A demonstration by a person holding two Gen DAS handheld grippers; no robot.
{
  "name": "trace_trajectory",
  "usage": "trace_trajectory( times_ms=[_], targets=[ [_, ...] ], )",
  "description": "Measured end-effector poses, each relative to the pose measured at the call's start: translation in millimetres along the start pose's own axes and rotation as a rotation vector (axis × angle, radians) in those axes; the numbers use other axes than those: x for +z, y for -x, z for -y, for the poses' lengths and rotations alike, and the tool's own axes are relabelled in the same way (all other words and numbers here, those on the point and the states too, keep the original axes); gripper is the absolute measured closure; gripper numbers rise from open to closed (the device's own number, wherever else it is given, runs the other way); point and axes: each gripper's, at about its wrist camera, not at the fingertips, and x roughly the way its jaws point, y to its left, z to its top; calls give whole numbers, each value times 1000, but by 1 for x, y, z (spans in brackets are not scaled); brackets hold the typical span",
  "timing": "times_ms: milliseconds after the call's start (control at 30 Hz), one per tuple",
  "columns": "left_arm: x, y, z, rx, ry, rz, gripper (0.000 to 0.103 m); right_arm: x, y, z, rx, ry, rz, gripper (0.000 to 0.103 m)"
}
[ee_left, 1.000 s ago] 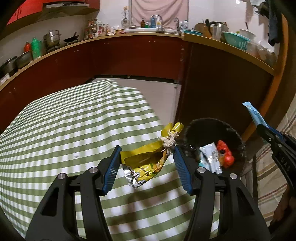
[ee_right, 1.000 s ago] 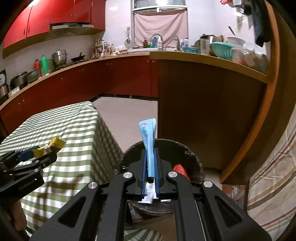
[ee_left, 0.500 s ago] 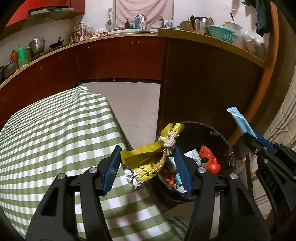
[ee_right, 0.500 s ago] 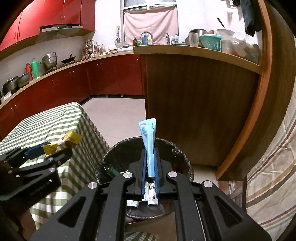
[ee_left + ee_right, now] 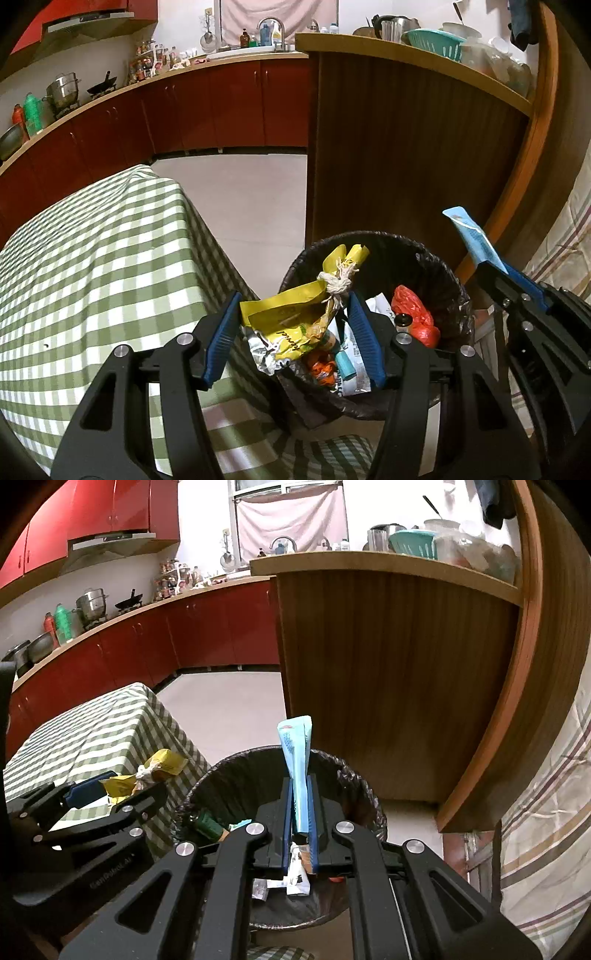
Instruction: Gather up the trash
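Black bin [image 5: 373,243] (base hidden by tools)

- A lived-in home kitchen is shown, no doubt.
- Red cabinets [image 5: 221,627] are run under a long counter [image 5: 110,99].
- Pots [image 5: 90,603] and a sink tap [image 5: 271,27] are seen.
- A checked tablecloth [image 5: 92,266] is spread nearby.
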Motion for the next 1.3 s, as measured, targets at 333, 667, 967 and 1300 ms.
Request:
trace_trajectory(
  times_ms=[333, 667, 967, 1300],
  targets=[
    [6, -19, 11, -23, 21, -65, 40, 1, -18, 11, 0, -16, -25, 85],
    [8, -23, 8, -24, 37, -81, 37, 3, -15, 13, -25, -23, -7, 66],
    [9, -25, 11, -27, 41, -83, 32, 6, -8, 13, -58, -22, 10, 61],
    [10, -26, 12, -27, 40, -78, 30, 5, -4, 13, -72, -25, 9, 59]
  ],
)
